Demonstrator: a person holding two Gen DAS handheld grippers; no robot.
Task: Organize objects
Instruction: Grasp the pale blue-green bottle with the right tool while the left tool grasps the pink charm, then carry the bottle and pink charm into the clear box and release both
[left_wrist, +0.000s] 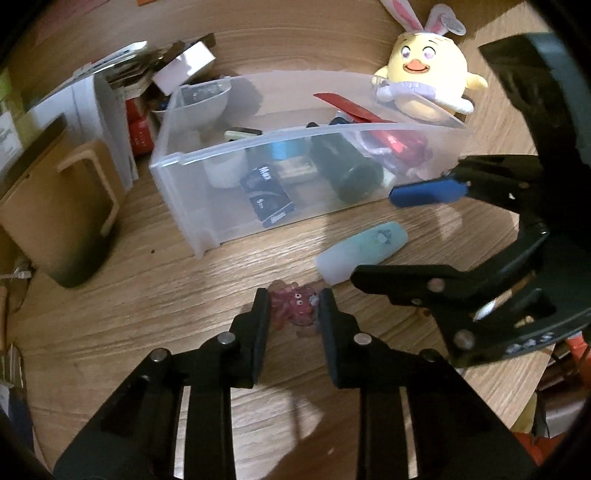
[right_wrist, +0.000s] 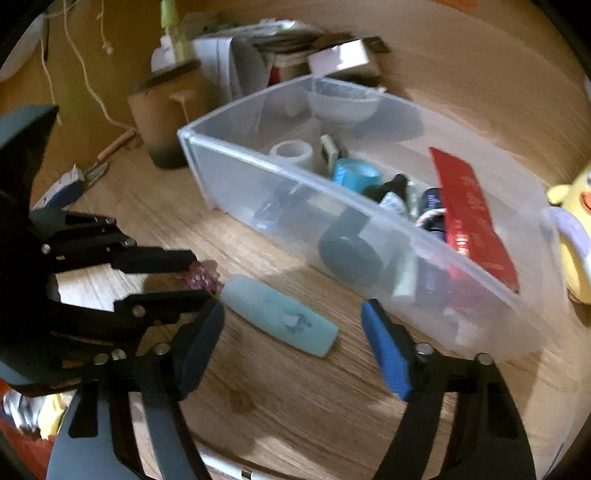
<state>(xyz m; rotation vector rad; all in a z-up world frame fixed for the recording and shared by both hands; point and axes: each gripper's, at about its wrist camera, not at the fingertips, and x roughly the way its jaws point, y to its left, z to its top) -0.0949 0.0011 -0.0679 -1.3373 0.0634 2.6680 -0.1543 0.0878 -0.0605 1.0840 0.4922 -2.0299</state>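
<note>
A clear plastic bin (left_wrist: 221, 206) on the wooden table holds tape rolls, a dark cylinder, a red card and other small items; it also shows in the right wrist view (right_wrist: 236, 184). A small pink toy (left_wrist: 295, 308) lies on the table between the fingers of my left gripper (left_wrist: 294, 306), which is closed around it; it also shows in the right wrist view (right_wrist: 201, 277). A pale teal tube (left_wrist: 364, 253) lies just right of it. My right gripper (right_wrist: 293, 321) is open above the tube (right_wrist: 280, 314), with blue pads.
A yellow chick plush (left_wrist: 424, 81) with bunny ears stands behind the bin's right end. A brown container (left_wrist: 62, 214) with a handle, white boxes and papers (left_wrist: 110, 122) crowd the left. Scissors (right_wrist: 92, 171) lie at the far left.
</note>
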